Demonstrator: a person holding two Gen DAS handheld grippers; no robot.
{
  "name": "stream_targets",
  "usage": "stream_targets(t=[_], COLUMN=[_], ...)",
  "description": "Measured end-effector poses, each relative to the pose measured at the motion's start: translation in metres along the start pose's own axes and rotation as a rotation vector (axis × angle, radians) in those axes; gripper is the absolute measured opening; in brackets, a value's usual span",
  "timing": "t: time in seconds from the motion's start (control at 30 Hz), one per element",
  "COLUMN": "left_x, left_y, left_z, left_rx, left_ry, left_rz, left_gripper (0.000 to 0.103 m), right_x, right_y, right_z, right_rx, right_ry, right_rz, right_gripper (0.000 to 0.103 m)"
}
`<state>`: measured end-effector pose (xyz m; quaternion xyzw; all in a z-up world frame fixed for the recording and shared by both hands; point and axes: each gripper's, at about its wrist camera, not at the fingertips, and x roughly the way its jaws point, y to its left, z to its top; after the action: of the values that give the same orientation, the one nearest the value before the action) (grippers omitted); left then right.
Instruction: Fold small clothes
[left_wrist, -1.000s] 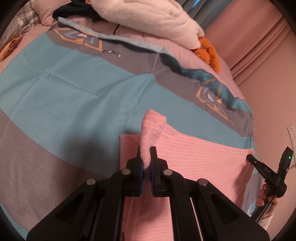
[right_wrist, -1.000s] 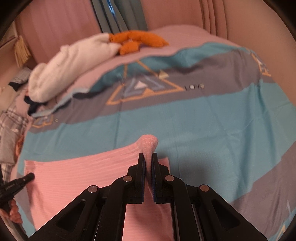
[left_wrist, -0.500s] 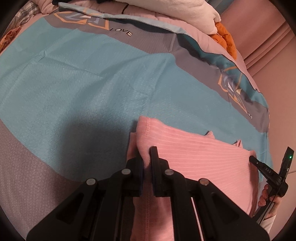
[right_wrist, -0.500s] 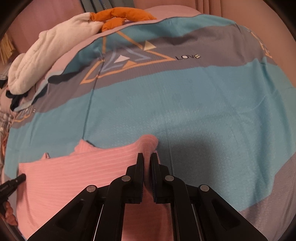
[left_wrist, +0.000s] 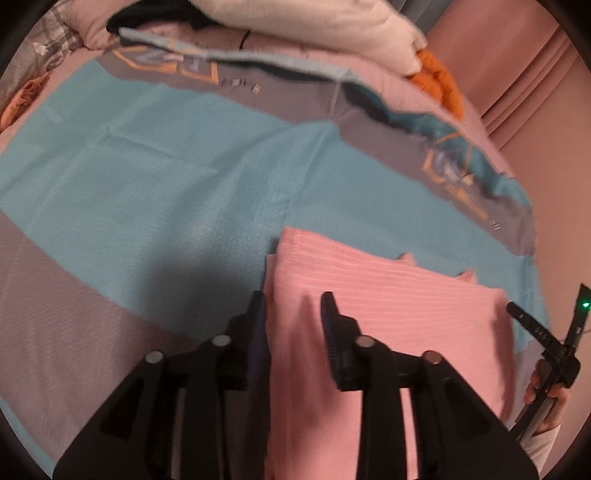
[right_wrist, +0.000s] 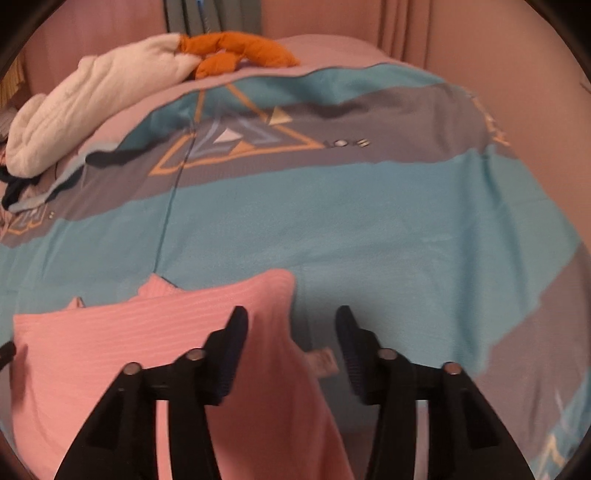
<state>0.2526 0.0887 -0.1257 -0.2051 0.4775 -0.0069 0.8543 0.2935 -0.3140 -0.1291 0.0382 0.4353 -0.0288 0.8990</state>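
Since half a second ago both tools have let go: the left tool (left_wrist: 293, 314) and the right tool (right_wrist: 291, 328), each clamped on a corner of the pink garment (left_wrist: 388, 306) then, now stand with their black fingers spread apart and nothing between the pads. The pinched-up corners have dropped, and the garment lies flat.

The garment is a ribbed knit in soft pink, with fine parallel ridges running across it. It rests folded on the bed, forming a rough rectangle with a second layer showing along its left edge in the left view. Two small points of fabric poke out past its far edge. In the right view the pink garment (right_wrist: 147, 332) has a rounded far corner just ahead of the tool's left finger.

Beneath it is a bedspread (left_wrist: 147, 166) of smooth woven cloth, in broad teal and grey bands, printed with orange-outlined triangles (right_wrist: 236, 136). At the head of the bed sits a puffy white quilt (right_wrist: 92, 99), with an orange plush item (right_wrist: 236, 48) touching it. Pink pleated curtains (left_wrist: 524, 85) hang beyond. The right tool's black handle, lit by a green light (left_wrist: 584, 304), shows at the edge of the left view.
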Motion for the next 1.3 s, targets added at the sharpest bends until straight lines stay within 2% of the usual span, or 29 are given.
stream_targets(t=[0.07, 0.1, 0.17, 0.27, 0.4, 0.47, 0.57, 0.77, 0.87, 1.0, 1.07, 1.2, 1.23, 1.27, 1.3], left_x=[-0.02, -0.034, -0.05, -0.065, -0.072, -0.073, -0.072, -0.063, -0.057, -0.048, -0.045, -0.036, -0.033, -0.029, -0.024], left_y=[0.0, 0.0, -0.002, -0.002, -0.003, -0.002, 0.001, 0.01, 0.014, 0.017, 0.013, 0.009, 0.009, 0.008, 0.007], left_z=[-0.006, -0.012, -0.023, -0.042, -0.07, -0.083, -0.103, -0.128, -0.136, -0.143, -0.144, -0.139, -0.138, -0.136, -0.134], left_rx=[-0.008, -0.01, -0.005, -0.013, -0.025, -0.022, -0.027, -0.07, -0.102, -0.151, -0.143, -0.154, -0.164, -0.172, -0.179], left_ry=[-0.032, -0.055, -0.072, -0.074, -0.057, -0.046, -0.028, 0.021, 0.047, 0.071, 0.061, 0.057, 0.056, 0.058, 0.058], left_rz=[-0.023, -0.035, -0.05, -0.065, -0.072, -0.057, -0.042, -0.06, -0.092, -0.134, -0.143, -0.173, -0.188, -0.197, -0.203], left_gripper=[0.056, 0.059, 0.068, 0.07, 0.073, 0.075, 0.075, 0.074, 0.073, 0.07, 0.066, 0.059, 0.052, 0.046, 0.044], right_x=[-0.018, -0.029, -0.05, -0.072, -0.093, -0.1, -0.103, -0.098, -0.094, -0.083, -0.077, -0.06, -0.058, -0.054, -0.051], right_y=[-0.006, -0.01, -0.015, -0.02, -0.026, -0.027, -0.031, -0.051, -0.061, -0.066, -0.066, -0.063, -0.064, -0.065, -0.065], right_z=[-0.003, -0.007, -0.015, -0.029, -0.053, -0.067, -0.089, -0.13, -0.146, -0.161, -0.165, -0.161, -0.16, -0.156, -0.156], right_rx=[0.019, 0.028, 0.04, 0.041, 0.072, 0.082, 0.1, 0.207, 0.247, 0.299, 0.32, 0.356, 0.37, 0.392, 0.403], right_ry=[-0.027, -0.042, -0.073, -0.102, -0.121, -0.132, -0.129, -0.063, -0.022, 0.029, 0.05, 0.051, 0.045, 0.042, 0.04], right_rz=[0.02, 0.036, 0.047, 0.043, 0.13, 0.137, 0.13, 0.186, 0.196, 0.265, 0.295, 0.366, 0.378, 0.391, 0.406], right_gripper=[0.06, 0.067, 0.071, 0.071, 0.075, 0.076, 0.076, 0.076, 0.076, 0.076, 0.075, 0.065, 0.058, 0.057, 0.055])
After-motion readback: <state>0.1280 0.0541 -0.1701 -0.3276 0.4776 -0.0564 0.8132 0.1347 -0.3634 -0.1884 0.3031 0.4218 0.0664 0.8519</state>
